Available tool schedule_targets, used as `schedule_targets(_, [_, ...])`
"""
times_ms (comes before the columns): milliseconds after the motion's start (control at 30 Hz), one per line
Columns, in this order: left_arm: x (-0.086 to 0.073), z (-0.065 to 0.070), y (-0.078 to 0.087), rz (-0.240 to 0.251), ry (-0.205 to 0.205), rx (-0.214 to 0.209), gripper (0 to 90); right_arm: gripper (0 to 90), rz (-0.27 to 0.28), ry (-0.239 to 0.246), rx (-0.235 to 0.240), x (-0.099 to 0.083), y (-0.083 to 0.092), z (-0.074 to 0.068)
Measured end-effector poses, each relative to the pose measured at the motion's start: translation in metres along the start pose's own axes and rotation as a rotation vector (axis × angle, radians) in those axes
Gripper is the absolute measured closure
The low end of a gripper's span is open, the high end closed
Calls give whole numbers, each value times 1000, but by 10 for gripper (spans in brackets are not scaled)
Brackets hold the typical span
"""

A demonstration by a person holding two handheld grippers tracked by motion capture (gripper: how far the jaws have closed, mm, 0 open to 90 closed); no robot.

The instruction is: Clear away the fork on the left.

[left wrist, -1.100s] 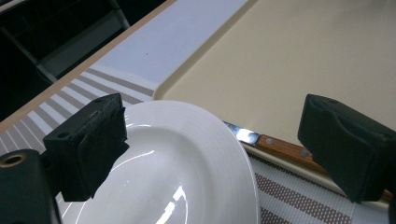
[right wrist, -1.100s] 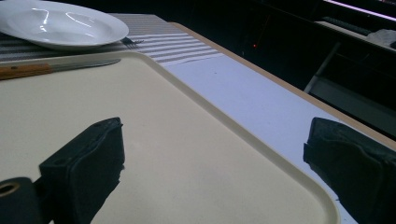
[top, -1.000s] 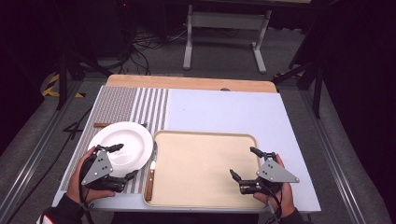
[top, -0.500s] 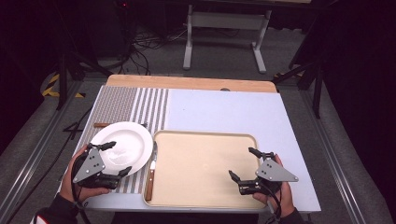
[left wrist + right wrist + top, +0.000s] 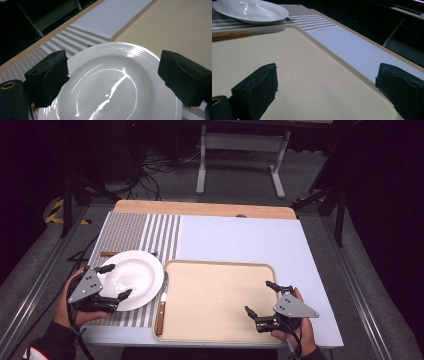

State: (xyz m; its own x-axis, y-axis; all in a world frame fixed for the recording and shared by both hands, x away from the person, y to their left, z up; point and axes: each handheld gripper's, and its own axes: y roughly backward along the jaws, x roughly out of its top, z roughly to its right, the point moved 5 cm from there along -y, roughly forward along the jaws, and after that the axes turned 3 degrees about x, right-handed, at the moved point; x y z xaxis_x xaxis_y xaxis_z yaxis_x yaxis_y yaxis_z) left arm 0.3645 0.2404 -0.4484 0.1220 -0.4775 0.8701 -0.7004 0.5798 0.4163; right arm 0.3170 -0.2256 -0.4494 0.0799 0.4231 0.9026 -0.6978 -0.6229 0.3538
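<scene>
A white plate (image 5: 131, 278) rests on the striped placemat (image 5: 130, 232) at the table's front left. My left gripper (image 5: 119, 280) is open at the plate's near-left edge, with one jaw on each side of the rim. In the left gripper view the plate (image 5: 110, 85) lies between and just beyond the wide-apart jaws of that gripper (image 5: 113, 68). My right gripper (image 5: 258, 296) is open and holds nothing over the front right corner of the beige tray (image 5: 215, 290). In the right gripper view the bare tray (image 5: 312, 70) stretches ahead of this gripper (image 5: 327, 82), with the plate (image 5: 249, 10) far off.
A knife with a wooden handle (image 5: 160, 309) lies along the tray's left rim, beside the plate. A fork (image 5: 107, 253) lies partly under the plate's far edge. A pale blue mat (image 5: 240, 242) covers the table beyond the tray.
My left gripper has drawn back to the left, from over the plate's near side to its left edge. The right gripper has barely moved.
</scene>
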Motion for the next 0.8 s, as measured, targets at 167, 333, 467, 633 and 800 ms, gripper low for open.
schedule_targets(167, [-8, -28, -2, -36, 35, 30, 92, 48, 4, -12, 6, 1, 0, 0])
schedule_targets(333, [-16, -53, -8, -55, 73, 45, 75, 52, 25, -26, 3, 10, 1, 1])
schedule_targets(467, [-17, -79, -15, -67, 85, 68, 78, 53, 22, -42, -7, 11, -1, 4])
schedule_targets(633, [-22, -104, -26, -137, 91, 82, 86, 54, 9, -56, -34, 9, -1, 12])
schedule_targets(800, [-29, -128, -35, -180, 132, 87, 93, 56, -14, -82, -65, 3, 0, 21])
